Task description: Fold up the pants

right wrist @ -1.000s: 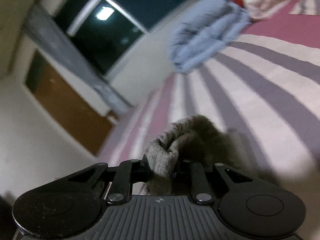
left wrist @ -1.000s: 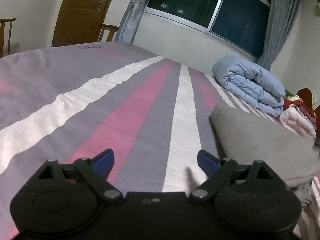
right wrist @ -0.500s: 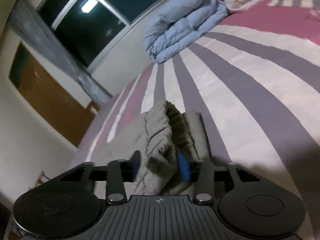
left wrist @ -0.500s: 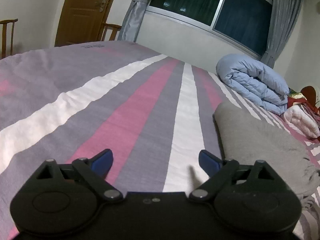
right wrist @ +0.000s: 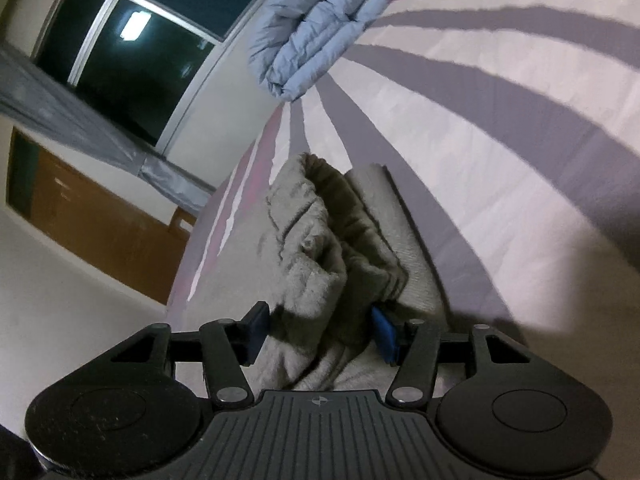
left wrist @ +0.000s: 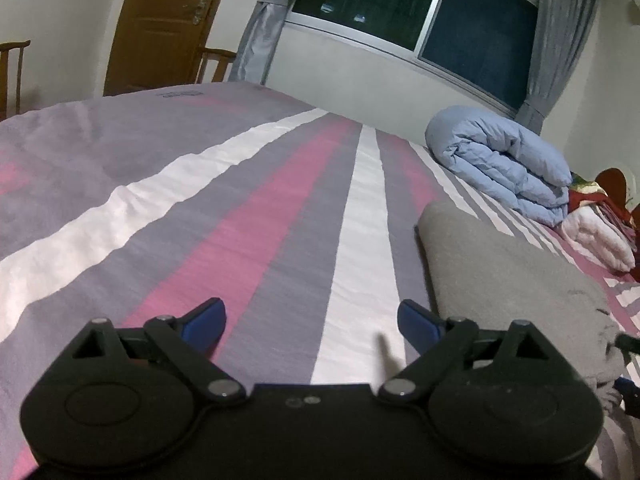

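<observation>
The grey fleece pants [left wrist: 500, 276] lie folded on the striped bed [left wrist: 240, 220], right of my left gripper [left wrist: 312, 320], which is open and empty over the sheet. In the right wrist view the pants [right wrist: 316, 248] lie bunched, with a raised fold of cloth sitting between the blue fingers. My right gripper [right wrist: 320, 328] is open, its jaws standing apart on either side of that fold without pinching it.
A rolled light-blue duvet [left wrist: 504, 168] lies at the far right of the bed, also in the right wrist view [right wrist: 316, 28]. White and red bedding [left wrist: 600, 228] lies beyond it. A brown door [left wrist: 160, 28] and wooden chairs [left wrist: 216, 64] stand past the bed's far edge.
My right gripper has opened and let go of the pants fold, which has dropped onto the bed. The left gripper has stayed open and barely moved.
</observation>
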The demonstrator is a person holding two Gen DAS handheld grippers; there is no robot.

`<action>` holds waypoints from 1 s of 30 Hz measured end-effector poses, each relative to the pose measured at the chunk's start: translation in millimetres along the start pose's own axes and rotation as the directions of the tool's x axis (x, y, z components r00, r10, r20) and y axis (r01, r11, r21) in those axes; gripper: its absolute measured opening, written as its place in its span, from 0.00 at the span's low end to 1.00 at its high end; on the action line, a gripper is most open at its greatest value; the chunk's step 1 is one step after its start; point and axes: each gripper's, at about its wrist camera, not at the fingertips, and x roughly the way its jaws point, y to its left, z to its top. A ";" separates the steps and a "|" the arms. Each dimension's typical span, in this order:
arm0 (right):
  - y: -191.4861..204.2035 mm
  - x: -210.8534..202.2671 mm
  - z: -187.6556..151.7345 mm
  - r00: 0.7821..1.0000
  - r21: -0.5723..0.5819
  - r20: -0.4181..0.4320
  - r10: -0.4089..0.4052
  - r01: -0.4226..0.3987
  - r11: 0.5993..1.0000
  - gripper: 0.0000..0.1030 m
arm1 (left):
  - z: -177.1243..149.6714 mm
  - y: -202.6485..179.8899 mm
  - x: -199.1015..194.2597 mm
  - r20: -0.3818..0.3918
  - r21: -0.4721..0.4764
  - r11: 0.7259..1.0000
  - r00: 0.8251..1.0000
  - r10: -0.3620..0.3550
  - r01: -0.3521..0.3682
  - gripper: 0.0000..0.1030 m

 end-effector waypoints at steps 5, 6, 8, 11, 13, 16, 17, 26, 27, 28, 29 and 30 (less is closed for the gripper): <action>6.0 13.5 5.2 1.000 -0.017 -0.024 -0.016 0.015 1.000 0.59 | -0.3 0.3 2.0 -0.007 -0.006 1.000 1.000 0.000 0.000 0.84; 1.9 9.2 5.2 1.000 0.020 -0.019 0.000 0.000 1.000 0.59 | -0.3 0.8 1.7 -0.006 -0.011 1.000 1.000 0.000 0.000 0.84; -6.8 0.1 4.1 1.000 0.079 -0.002 0.019 -0.019 0.997 0.59 | -0.3 1.3 1.6 -0.005 -0.019 1.000 1.000 -0.003 0.003 0.84; -13.4 -8.6 -0.7 0.999 0.109 0.005 0.042 -0.043 0.993 0.59 | -0.5 1.9 2.1 -0.007 -0.020 1.000 1.000 -0.004 0.004 0.84; -13.9 -7.5 0.1 0.999 0.116 0.004 0.038 -0.039 0.992 0.59 | -1.1 1.6 1.6 -0.008 -0.015 1.000 1.000 -0.006 0.005 0.84; -12.9 -8.0 2.7 0.999 0.142 0.004 0.035 -0.035 0.989 0.59 | -0.9 2.0 1.3 -0.009 -0.011 1.000 1.000 -0.006 0.006 0.84; -11.7 -8.6 3.0 1.000 0.141 -0.003 0.027 -0.026 0.990 0.59 | -1.0 2.0 1.3 -0.009 -0.012 1.000 1.000 -0.004 0.004 0.84; -15.6 1.1 1.1 0.998 0.187 0.000 0.060 -0.059 0.981 0.60 | -1.2 -0.1 1.1 -0.012 -0.005 1.000 1.000 0.000 0.000 0.84; -12.3 11.2 3.2 0.999 0.180 -0.011 0.046 -0.044 0.983 0.71 | -1.3 -0.9 1.2 -0.014 -0.001 1.000 1.000 0.000 0.000 0.84; -5.9 19.0 6.4 0.999 0.156 -0.017 0.035 -0.032 0.987 0.81 | -0.8 -0.6 1.8 -0.016 0.001 1.000 1.000 0.002 -0.002 0.84; 2.6 24.7 9.3 1.000 0.120 -0.019 0.024 -0.022 0.993 0.81 | -0.5 -0.4 2.4 -0.019 0.001 1.000 1.000 0.004 -0.004 0.84; 12.4 28.2 11.9 1.000 0.076 -0.025 0.007 -0.005 0.997 0.67 | 0.0 0.1 3.6 -0.022 0.000 1.000 1.000 0.005 -0.005 0.84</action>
